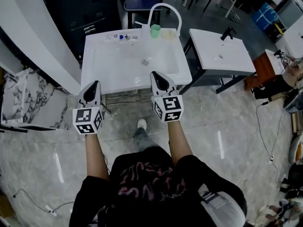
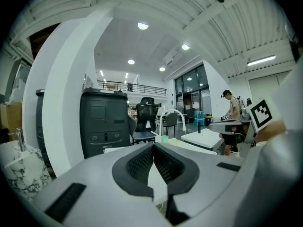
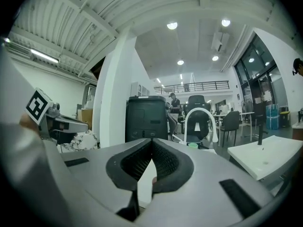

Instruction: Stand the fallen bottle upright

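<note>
A small clear bottle (image 1: pixel 122 36) with a blue part lies on its side on the back ledge of the white sink (image 1: pixel 99 72), left of the arched white faucet (image 1: pixel 164 8) and a green cup (image 1: pixel 155 30). My left gripper (image 1: pixel 96 84) is shut and empty, hovering off the sink's front left corner. The right gripper (image 1: pixel 156 74), also shut and empty, reaches just over the sink's front edge. In the left gripper view the shut jaws (image 2: pixel 153 144) point toward the cup (image 2: pixel 164 139). The right gripper view shows shut jaws (image 3: pixel 152 140) facing the faucet (image 3: pixel 199 113). The bottle is hidden in both gripper views.
A second white sink (image 1: pixel 220 51) with a black tap stands to the right. A black cabinet (image 1: pixel 90 8) and a chair (image 1: pixel 142 1) are behind the sink. A white column (image 1: pixel 38 37) and a marble slab (image 1: pixel 23 98) stand at the left. A person (image 2: pixel 230 108) stands far off.
</note>
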`<state>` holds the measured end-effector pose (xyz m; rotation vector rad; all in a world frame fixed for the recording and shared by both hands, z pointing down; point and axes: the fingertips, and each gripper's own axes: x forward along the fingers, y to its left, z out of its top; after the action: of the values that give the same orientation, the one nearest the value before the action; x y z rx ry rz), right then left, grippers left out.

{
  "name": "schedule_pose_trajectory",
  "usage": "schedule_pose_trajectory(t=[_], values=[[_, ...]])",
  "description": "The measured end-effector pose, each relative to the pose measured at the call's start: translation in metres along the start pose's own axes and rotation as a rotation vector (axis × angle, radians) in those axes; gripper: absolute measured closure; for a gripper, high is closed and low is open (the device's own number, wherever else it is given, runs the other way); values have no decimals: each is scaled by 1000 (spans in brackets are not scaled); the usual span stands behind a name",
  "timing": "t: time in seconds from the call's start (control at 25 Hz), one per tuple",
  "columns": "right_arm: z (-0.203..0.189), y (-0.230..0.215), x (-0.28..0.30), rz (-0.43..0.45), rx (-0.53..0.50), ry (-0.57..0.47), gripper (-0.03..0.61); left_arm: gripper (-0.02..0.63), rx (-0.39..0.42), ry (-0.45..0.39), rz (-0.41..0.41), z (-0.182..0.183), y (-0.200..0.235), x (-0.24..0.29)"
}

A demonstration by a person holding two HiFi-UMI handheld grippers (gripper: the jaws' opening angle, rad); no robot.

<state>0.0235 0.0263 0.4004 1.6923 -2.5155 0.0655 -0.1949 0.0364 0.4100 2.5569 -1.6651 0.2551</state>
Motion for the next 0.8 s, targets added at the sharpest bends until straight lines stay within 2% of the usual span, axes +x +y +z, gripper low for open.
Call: schedule_pose_trajectory(t=[0.2,0.48,0.8], values=[[-6,-35,61,10,14,24,565,603,-1,29,-4,1,16,66],[-2,-89,145,36,24,40,565,603,3,54,1,22,34,163],[-5,-127,206,48,42,58,565,603,40,105,-7,29,50,235]])
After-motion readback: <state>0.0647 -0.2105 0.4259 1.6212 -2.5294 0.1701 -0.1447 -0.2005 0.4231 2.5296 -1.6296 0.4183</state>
